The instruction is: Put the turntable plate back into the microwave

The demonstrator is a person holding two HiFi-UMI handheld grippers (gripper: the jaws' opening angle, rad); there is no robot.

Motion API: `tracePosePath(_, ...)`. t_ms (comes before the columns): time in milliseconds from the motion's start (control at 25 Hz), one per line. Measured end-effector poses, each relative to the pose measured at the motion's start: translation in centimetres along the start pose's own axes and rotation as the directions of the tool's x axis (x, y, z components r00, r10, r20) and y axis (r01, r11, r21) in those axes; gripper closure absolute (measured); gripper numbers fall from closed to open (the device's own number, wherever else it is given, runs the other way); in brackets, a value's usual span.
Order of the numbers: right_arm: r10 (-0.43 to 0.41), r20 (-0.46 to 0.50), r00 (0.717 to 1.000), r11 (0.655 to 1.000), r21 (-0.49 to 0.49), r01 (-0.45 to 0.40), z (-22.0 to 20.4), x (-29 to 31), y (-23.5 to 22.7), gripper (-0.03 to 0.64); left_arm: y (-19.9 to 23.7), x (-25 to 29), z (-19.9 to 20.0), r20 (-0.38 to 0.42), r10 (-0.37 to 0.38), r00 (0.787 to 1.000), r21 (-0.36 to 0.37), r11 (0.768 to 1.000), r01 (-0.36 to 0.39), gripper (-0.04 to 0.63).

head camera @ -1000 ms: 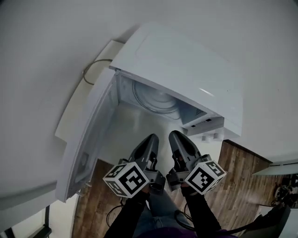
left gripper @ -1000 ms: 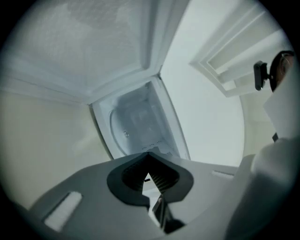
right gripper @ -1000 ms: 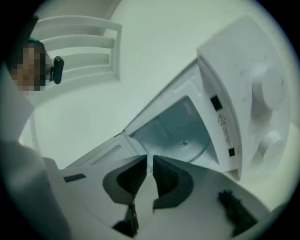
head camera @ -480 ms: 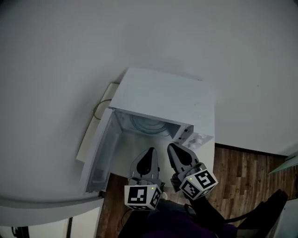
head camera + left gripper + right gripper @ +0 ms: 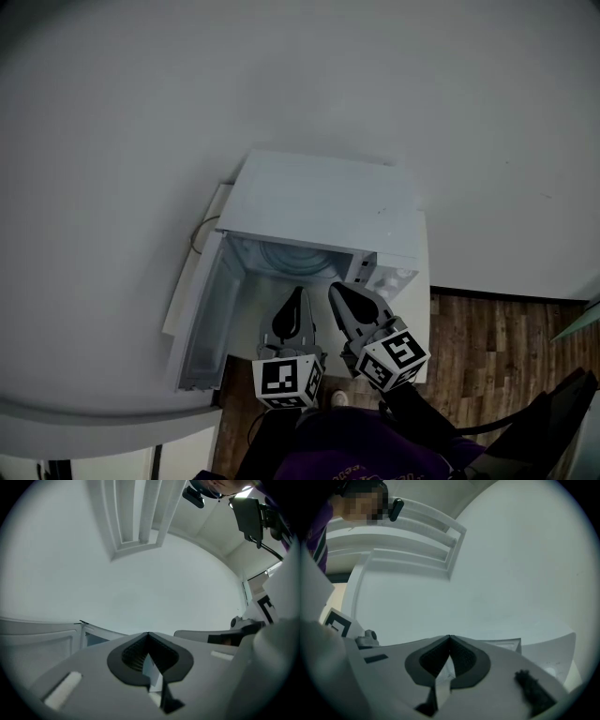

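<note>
turntable plate point(image 5: 298, 255): inside the microwave cavity, flat on its floor, partly hidden under the top edge
microwave point(image 5: 323, 202): white, sits on a white counter point(image 5: 421, 319) against a plain wall
door point(image 5: 202, 319): swung wide open to the left
left gripper point(image 5: 292, 298): jaws pressed together, nothing between them. It hangs in front of the opening, clear of the plate
right gripper point(image 5: 337, 292): jaws pressed together, empty. It is just beside the left one, on the control-panel side of the opening
cable point(image 5: 195, 234): loops by the microwave's rear left corner
floor point(image 5: 487, 347): wood planks, right of the counter
</note>
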State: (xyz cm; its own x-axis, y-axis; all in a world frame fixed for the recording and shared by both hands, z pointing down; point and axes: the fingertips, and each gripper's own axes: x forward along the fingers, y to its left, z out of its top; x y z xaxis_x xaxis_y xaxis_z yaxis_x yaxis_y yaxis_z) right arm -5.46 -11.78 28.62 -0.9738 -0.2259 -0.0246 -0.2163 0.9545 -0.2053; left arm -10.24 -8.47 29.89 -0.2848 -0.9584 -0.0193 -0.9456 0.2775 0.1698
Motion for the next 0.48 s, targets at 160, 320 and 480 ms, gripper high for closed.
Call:
tracePosePath(160,-0.005,-0.001,1.000,1.000,-0.010,0.005,0.42,0.16,-0.36,0.606,-0.35,0.42,-0.10,-0.016,-0.010,1.000,0.043,0.999,0.010,0.591)
tracePosePath(320,-0.007,0.008,1.000,1.000,0.000,0.007,0.79,0.23,-0.85,0.606,-0.84,0.76,-0.01,-0.019,-0.021,1.000,0.052,0.998,0.022,0.591)
tracePosePath(480,-0.003,-0.003,1.000,1.000,0.010,0.003,0.65,0.17,-1.02,0.606,-0.70,0.80,-0.02,-0.024,-0.011,1.000,0.053,0.999,0.012,0.592)
